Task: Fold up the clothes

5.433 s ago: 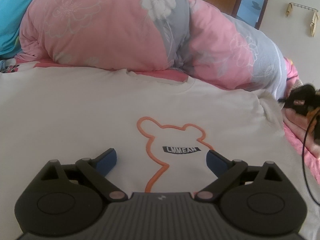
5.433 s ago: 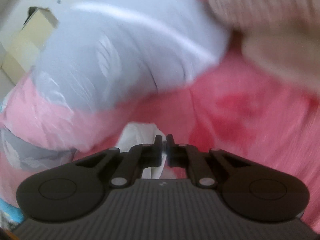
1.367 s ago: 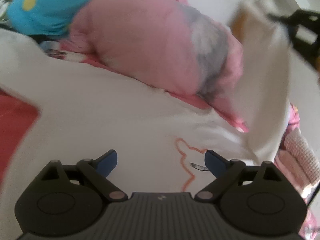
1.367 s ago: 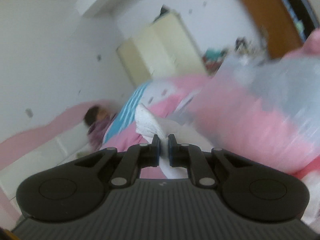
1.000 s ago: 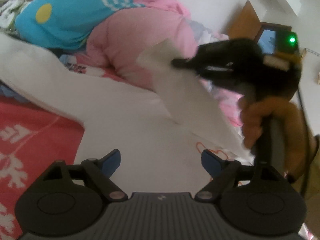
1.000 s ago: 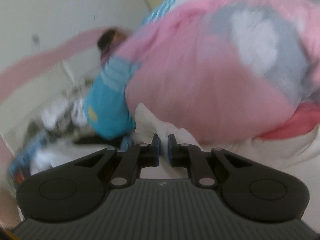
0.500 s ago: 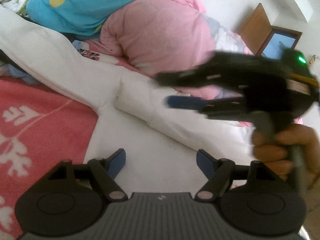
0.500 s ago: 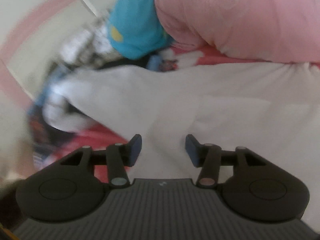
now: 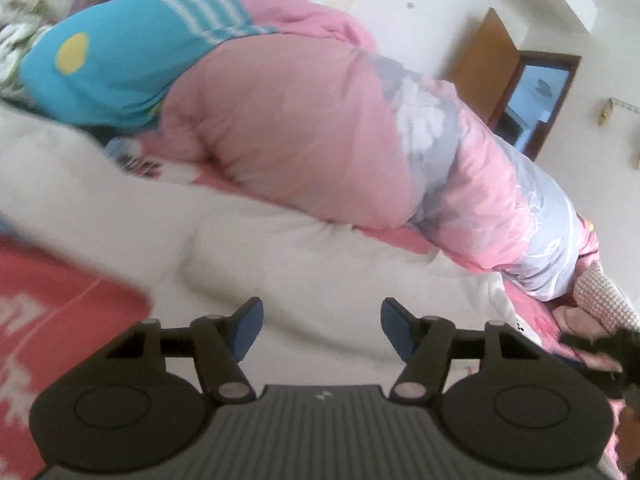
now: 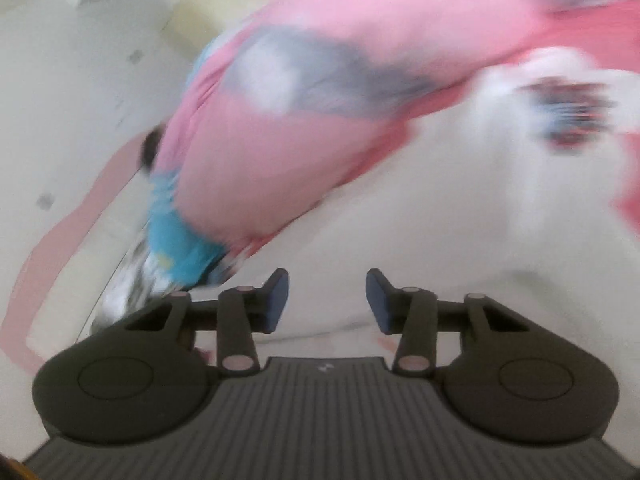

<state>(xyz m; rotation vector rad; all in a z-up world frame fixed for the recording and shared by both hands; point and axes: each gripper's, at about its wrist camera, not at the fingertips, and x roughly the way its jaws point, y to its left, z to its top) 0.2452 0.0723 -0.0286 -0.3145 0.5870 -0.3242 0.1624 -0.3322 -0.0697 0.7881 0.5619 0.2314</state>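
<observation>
Across the bed, a cream-white long-sleeved cotton shirt (image 9: 320, 264) lay spread on a red bedsheet with white patterning (image 9: 60, 304), its upper edge tucked against a bulky pink and grey floral duvet (image 9: 312, 128) heaped beside a turquoise blanket with white stripes and a yellow dot (image 9: 104, 76). One sleeve lay folded inward over the body of the shirt, forming a soft ridge just ahead of the left claw (image 9: 320, 330). That claw hovered above the cloth, its blue-padded jaws apart after having just narrowed, with nothing pinched between them. The right claw (image 10: 326, 300), seen in a heavily blurred view, was likewise over the pale fabric (image 10: 440, 240); its jaws stood moderately apart, having just drawn closer, and held no cloth. At the lower right of the left view, a hand (image 9: 588, 344) gripped a dark handle.
</observation>
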